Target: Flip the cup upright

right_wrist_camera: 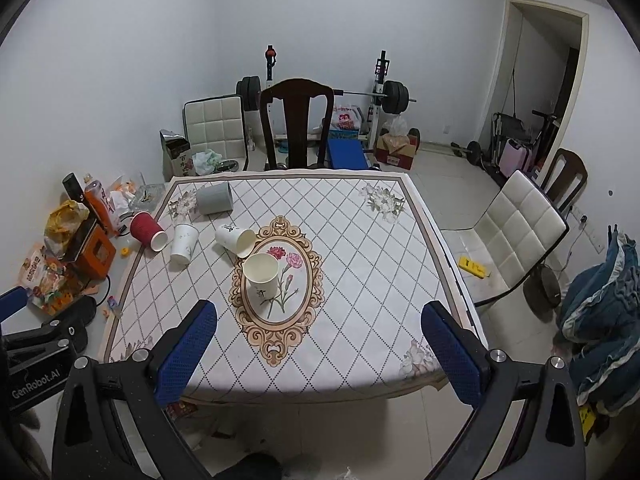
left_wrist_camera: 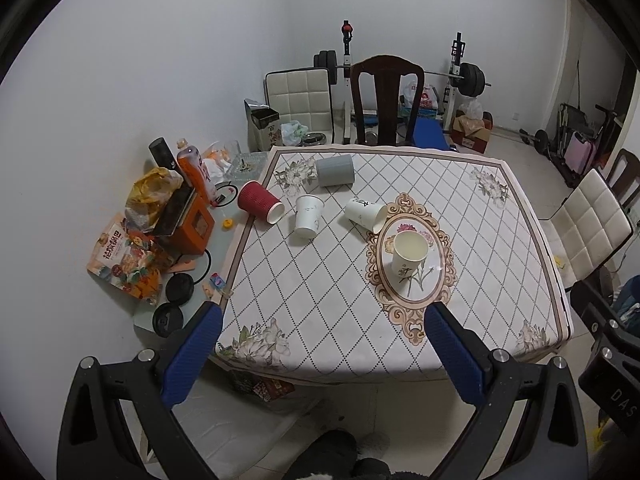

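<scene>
Plainly, both grippers hang back from the bench [right_wrist_camera: 360, 240], the left gripper [left_wrist_camera: 322, 328] and the right gripper [right_wrist_camera: 320, 326] each with jaws spread wide and holding nothing. One paper cup [right_wrist_camera: 262, 276] already stands upright on the oval flower motif; just behind it a white cup [right_wrist_camera: 235, 241] lies on its side, its mouth close to the upright one, with another white cup [right_wrist_camera: 184, 245], a red cup [right_wrist_camera: 147, 231] and a grey cup [right_wrist_camera: 215, 198] toppled farther left. The risk I judge greatest: reaching for the nearest lying cup could knock the standing one over, or squeeze thin paper until it buckles. A round cup may also roll away at a glancing touch.
</scene>
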`<control>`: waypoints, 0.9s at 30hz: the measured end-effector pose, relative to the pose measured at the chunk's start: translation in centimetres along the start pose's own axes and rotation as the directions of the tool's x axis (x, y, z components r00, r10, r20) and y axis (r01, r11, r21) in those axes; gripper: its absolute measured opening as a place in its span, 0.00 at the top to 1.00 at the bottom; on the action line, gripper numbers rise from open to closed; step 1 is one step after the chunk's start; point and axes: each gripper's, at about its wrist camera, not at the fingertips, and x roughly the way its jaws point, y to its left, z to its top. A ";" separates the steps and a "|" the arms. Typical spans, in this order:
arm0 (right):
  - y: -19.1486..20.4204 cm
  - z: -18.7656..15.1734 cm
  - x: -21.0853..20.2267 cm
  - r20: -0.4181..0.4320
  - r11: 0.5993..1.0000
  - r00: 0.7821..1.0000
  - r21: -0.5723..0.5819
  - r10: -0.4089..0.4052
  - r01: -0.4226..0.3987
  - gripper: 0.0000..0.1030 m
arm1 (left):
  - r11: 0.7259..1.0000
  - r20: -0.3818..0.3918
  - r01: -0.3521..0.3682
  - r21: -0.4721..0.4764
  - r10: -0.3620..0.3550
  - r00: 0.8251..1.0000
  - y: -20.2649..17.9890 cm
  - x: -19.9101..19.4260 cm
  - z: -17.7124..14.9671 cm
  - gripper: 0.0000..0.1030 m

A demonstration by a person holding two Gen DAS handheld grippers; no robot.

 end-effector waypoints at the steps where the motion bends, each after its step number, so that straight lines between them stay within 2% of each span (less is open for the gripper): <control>1: 0.0 0.0 0.0 -0.001 1.000 1.000 -0.001 0.002 -0.002 0.00 | 1.000 0.001 -0.001 -0.001 0.001 1.000 0.0 0.0 -0.1 0.00; 27: 1.4 -0.8 -0.6 -0.023 1.000 0.999 -0.017 0.023 -0.023 0.00 | 1.000 0.017 -0.017 -0.025 0.018 1.000 0.8 -1.2 -0.8 0.00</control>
